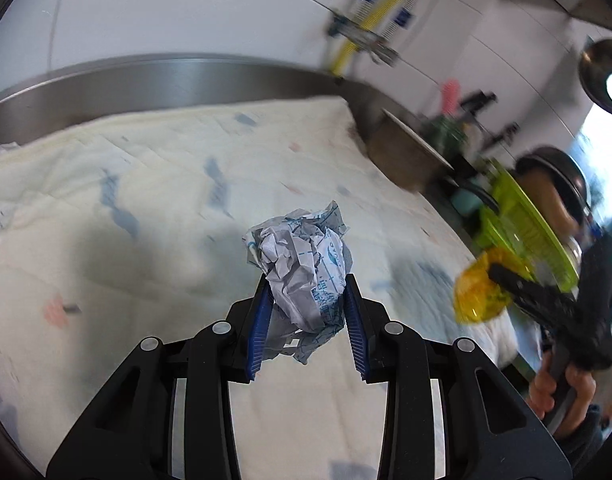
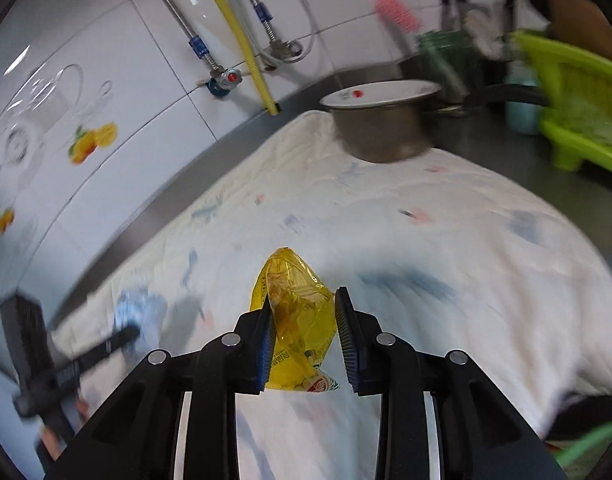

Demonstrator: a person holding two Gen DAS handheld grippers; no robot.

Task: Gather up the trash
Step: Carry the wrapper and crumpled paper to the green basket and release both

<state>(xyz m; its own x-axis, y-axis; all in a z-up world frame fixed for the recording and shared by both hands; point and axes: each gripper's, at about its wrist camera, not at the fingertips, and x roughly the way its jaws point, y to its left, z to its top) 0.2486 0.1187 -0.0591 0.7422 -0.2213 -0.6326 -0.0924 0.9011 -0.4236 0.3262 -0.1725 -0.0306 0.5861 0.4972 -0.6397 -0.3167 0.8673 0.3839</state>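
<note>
The left gripper (image 1: 307, 292) is clenched on a crumpled printed paper wad (image 1: 302, 268), lifted clear of the quilted cloth (image 1: 146, 208) that covers the tabletop. The right gripper (image 2: 304, 328) is clenched on a yellow plastic wrapper (image 2: 296, 320), also held above the cloth, its jaws pinching the crinkled film near its middle.

The wrapper looks slippery and is held only by a fold, so a quick swing could let it slide out; the paper wad bulges beyond the pads and might shed if squeezed unevenly. Both grippers sit near each other (the right one shows blurred at the edge of the left view), so they could collide.

No trash bin is visible. A steel pot (image 2: 379, 128) stands on the cloth's far corner, capped by a white plate (image 2: 379, 92); its contents are hidden. A green basket (image 2: 577, 112) lies beyond, its contents too blurred to tell
</note>
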